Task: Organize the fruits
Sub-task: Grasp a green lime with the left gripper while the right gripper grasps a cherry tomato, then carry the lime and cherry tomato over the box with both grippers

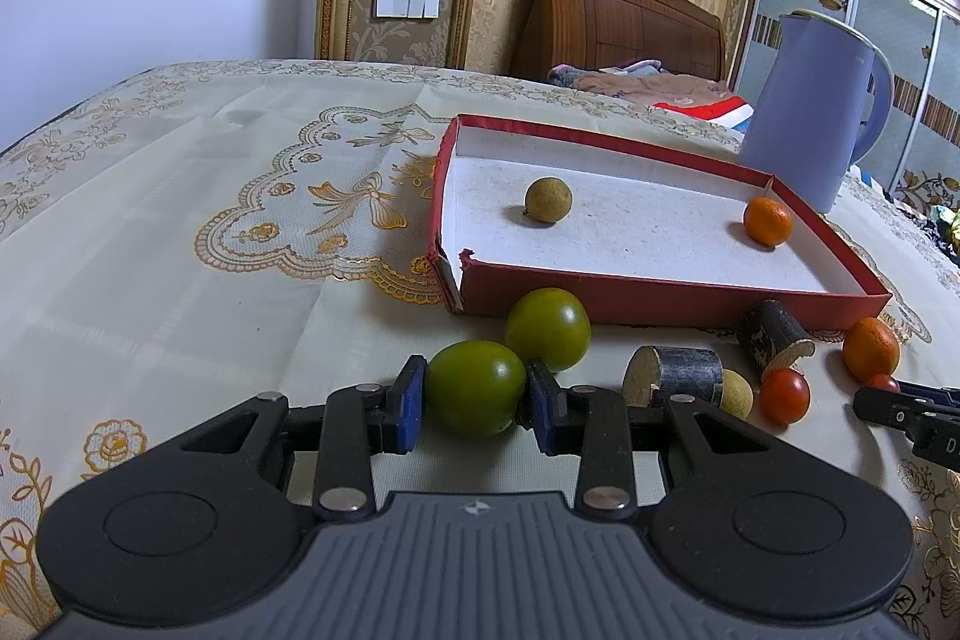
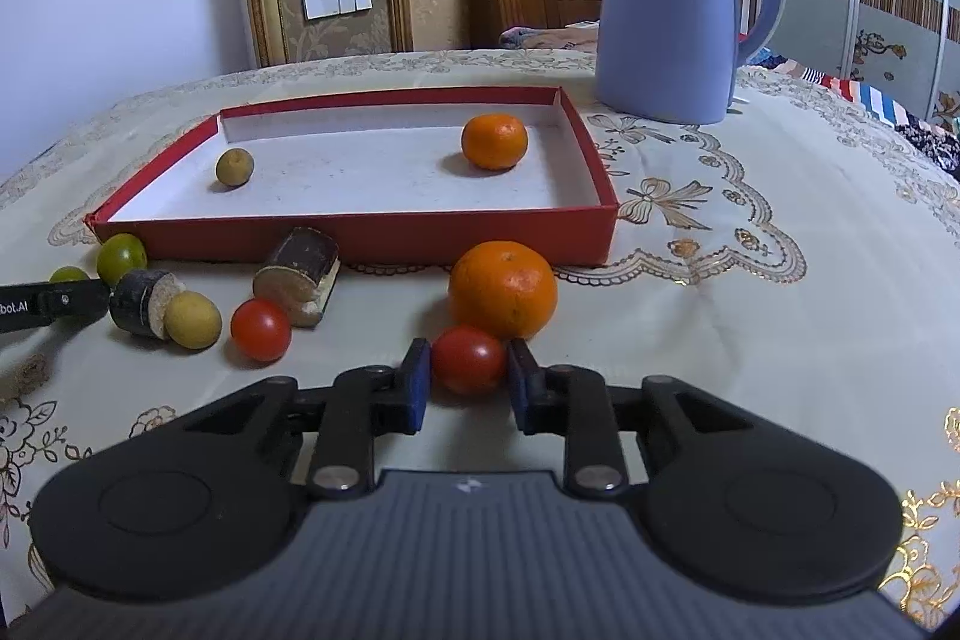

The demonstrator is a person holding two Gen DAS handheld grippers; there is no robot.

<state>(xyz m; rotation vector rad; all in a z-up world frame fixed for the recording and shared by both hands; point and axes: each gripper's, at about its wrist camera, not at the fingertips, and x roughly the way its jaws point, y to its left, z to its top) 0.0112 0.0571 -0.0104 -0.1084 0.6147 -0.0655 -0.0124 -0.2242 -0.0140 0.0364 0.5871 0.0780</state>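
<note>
The left claw [image 1: 476, 403] is closed on a green tomato [image 1: 474, 388], its blue pads pressed to either side, the fruit resting on the tabletop [image 1: 180, 250]. The right claw [image 2: 469, 377] is likewise shut on a small red tomato [image 2: 468, 358], with that fruit low on the cloth and touching the big orange [image 2: 503, 289] just behind it.

What the coming move turns on is that the red box [image 1: 660, 301] lies straight ahead of both claws, its near wall standing between the held fruits and the white floor inside. Each fruit probably has to be lifted over that wall before it goes forward. Being round, neither fruit has a long axis to mind.

A second green tomato [image 1: 547, 328] sits right behind the left claw's fruit, against the box wall, and could be knocked. For the right claw the big orange is the thing in the way.

A brownish round fruit [image 1: 548, 199] and a small orange [image 1: 767, 220] already lie in the box. Two dark-skinned cut chunks [image 2: 297, 274], a yellow fruit [image 2: 192, 319] and another red tomato [image 2: 261, 329] lie between the claws. A blue kettle [image 2: 666, 4] stands beyond the box.
</note>
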